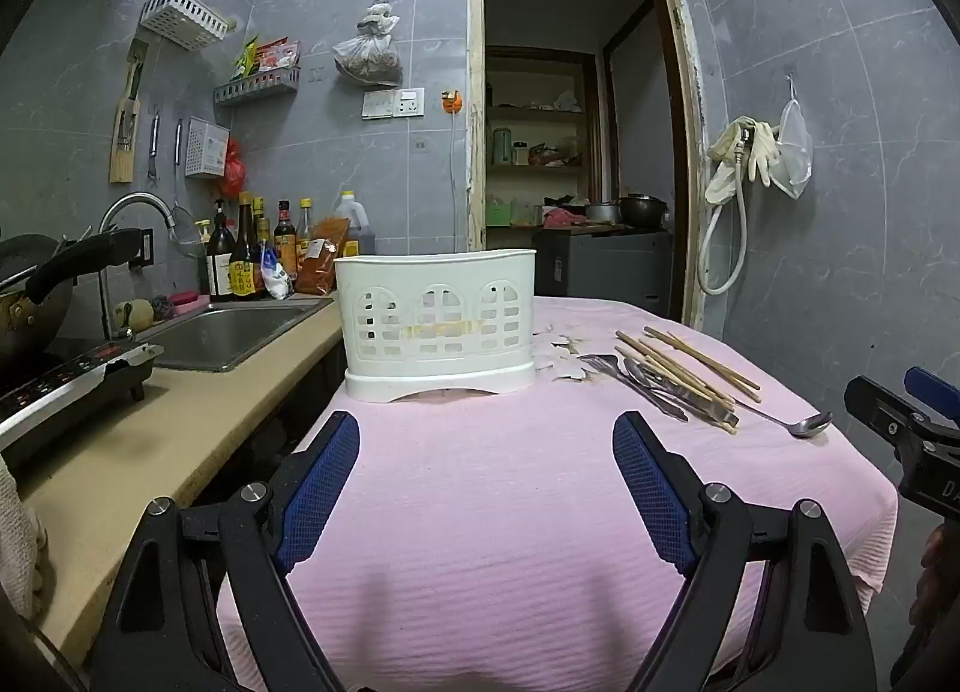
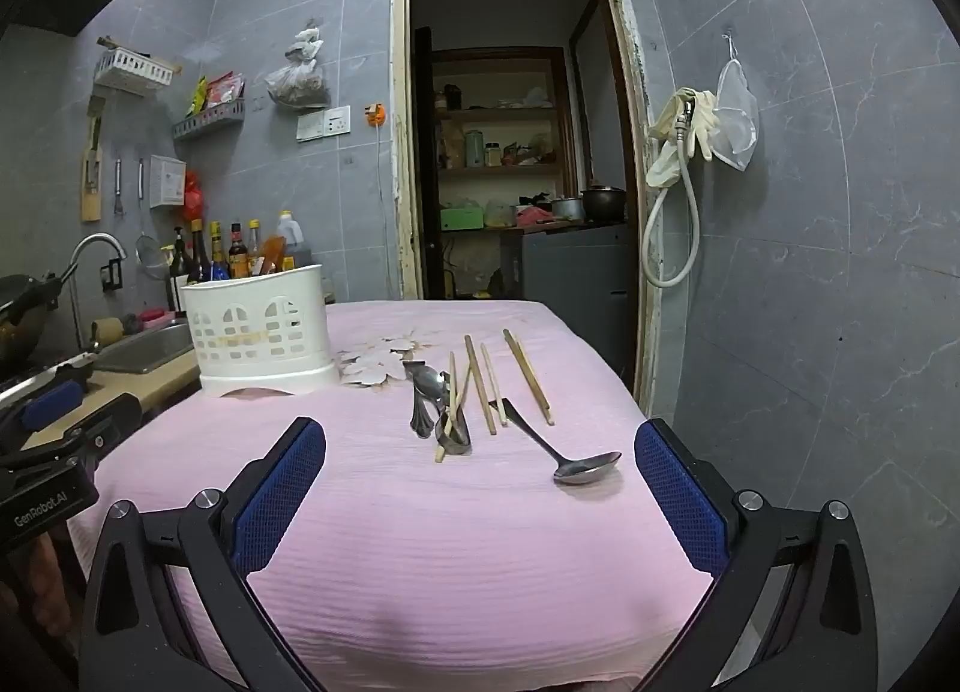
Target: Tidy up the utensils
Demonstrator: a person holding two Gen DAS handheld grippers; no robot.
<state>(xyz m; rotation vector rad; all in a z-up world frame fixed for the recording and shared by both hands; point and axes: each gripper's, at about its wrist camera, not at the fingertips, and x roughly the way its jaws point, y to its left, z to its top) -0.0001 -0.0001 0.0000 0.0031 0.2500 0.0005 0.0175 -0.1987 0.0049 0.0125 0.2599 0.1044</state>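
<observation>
A white slotted utensil holder [image 1: 437, 323] [image 2: 261, 329] stands on the pink cloth at the table's far left. Several wooden chopsticks [image 2: 480, 383] [image 1: 690, 371], a fork [image 2: 420, 392], a small spoon [image 2: 453, 428] and a long metal spoon [image 2: 585, 467] [image 1: 807, 425] lie loose on the cloth to its right. My left gripper [image 1: 486, 434] is open and empty, facing the holder from the near side. My right gripper [image 2: 480, 440] is open and empty, just short of the utensils.
The pink-covered table [image 2: 450, 542] has a white flower pattern [image 2: 375, 362] by the holder. A counter with sink [image 1: 234, 332], stove [image 1: 66, 380], pan and bottles [image 1: 252, 254] runs along the left. An open doorway [image 1: 576, 152] lies behind.
</observation>
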